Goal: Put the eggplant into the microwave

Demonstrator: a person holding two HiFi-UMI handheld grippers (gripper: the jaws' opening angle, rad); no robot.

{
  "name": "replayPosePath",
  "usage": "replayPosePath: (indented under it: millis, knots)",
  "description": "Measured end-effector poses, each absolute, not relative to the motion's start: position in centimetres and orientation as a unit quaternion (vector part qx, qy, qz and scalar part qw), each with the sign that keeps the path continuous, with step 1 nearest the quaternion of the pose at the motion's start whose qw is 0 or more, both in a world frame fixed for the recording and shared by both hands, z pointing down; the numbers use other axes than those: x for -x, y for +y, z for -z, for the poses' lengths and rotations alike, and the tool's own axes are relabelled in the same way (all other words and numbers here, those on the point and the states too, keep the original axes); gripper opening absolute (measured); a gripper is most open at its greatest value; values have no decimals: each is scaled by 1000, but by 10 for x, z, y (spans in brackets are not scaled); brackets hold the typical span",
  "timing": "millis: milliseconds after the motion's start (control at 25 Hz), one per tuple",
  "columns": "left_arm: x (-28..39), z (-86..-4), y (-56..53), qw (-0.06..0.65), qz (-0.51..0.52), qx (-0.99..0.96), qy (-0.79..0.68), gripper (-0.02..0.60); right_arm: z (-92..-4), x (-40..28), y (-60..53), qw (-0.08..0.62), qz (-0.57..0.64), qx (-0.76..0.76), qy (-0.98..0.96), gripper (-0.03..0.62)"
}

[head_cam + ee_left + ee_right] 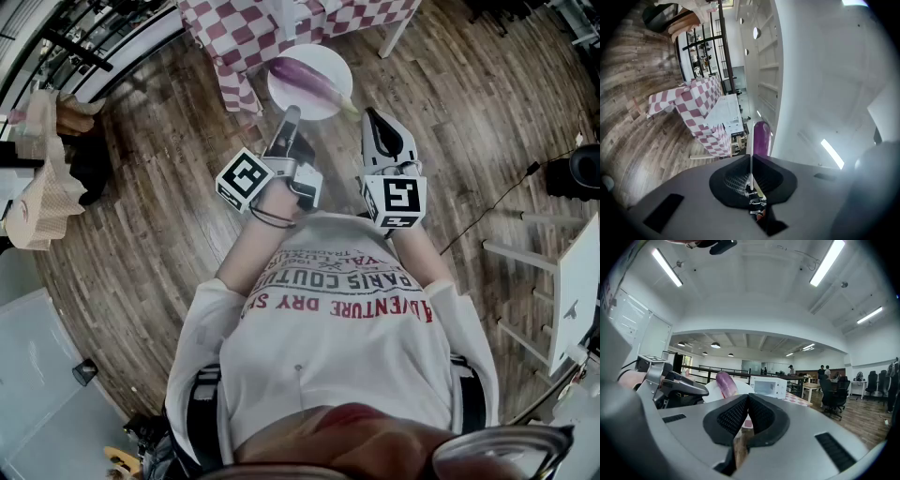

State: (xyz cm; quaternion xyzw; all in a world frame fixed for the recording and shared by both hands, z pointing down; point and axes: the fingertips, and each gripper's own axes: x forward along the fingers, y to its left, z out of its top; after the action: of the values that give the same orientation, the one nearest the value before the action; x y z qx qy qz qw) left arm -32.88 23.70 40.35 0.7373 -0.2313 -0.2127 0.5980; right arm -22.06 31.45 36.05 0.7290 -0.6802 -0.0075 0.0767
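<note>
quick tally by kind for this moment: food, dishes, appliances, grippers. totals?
eggplant: 1
plate: 1
microwave: 1
grippers: 2 (left gripper, right gripper)
Total: 5

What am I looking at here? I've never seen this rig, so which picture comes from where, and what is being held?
There is no robot arm here. A person holds a two-jaw tool in each hand. The head view comes from a camera on the person's head, looking down past their shirt at the wooden floor. The other two pictures come from a camera riding on each tool, looking along its jaws. The left tool is shut on the rim of a white plate, which it holds in the air with the purple eggplant lying on it. The right tool is shut and holds nothing. In the right gripper view, the white microwave stands ahead on a table with a red-checked cloth.
</note>
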Motion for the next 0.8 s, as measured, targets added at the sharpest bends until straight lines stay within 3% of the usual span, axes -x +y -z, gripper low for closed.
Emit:
replayPosePath:
  millis: [800]
  knots:
    - [294, -420, 217, 624, 207, -722, -217, 34, -375, 179, 302, 61, -16, -759, -648, 26]
